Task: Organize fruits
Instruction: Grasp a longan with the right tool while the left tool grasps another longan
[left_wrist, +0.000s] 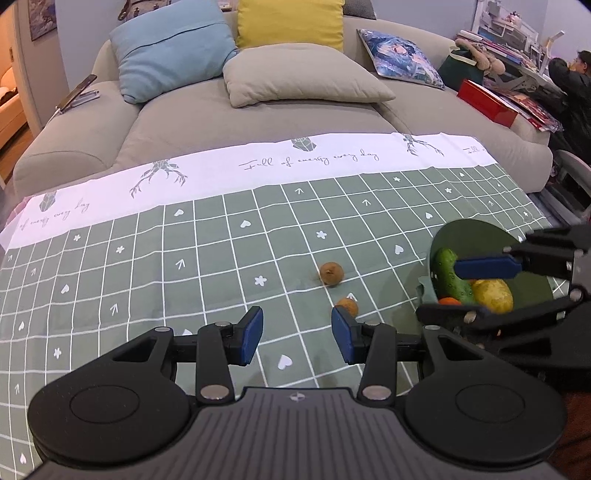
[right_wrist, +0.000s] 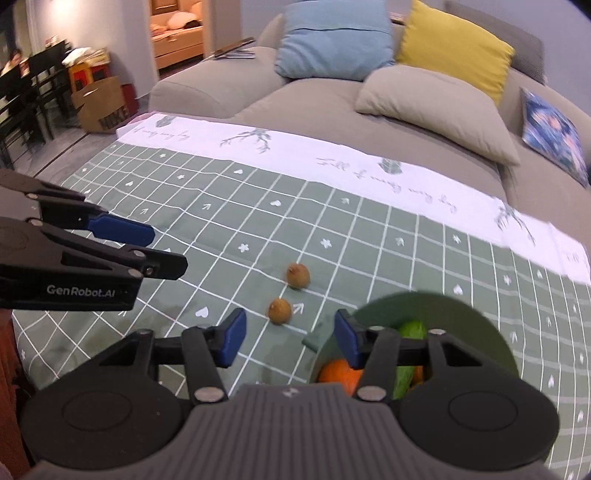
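With the left gripper (left_wrist: 297, 338) and right gripper (right_wrist: 286, 341) both spread empty, a careless nudge could roll the small brown fruits (right_wrist: 279, 311) off the counter (right_wrist: 221, 221).

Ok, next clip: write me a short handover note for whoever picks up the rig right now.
Left tongs: open, empty, low over the tablecloth.
Right tongs: open, empty, at the near left rim of the green bowl.
In the bowl: cucumber, yellow fruit, orange.
Left out: two small brown fruits on the cloth, the far one and the near one, which sits just ahead of the left tongs' right finger.
To do: pick up both brown fruits and put them in the bowl; the near one looks easiest first.
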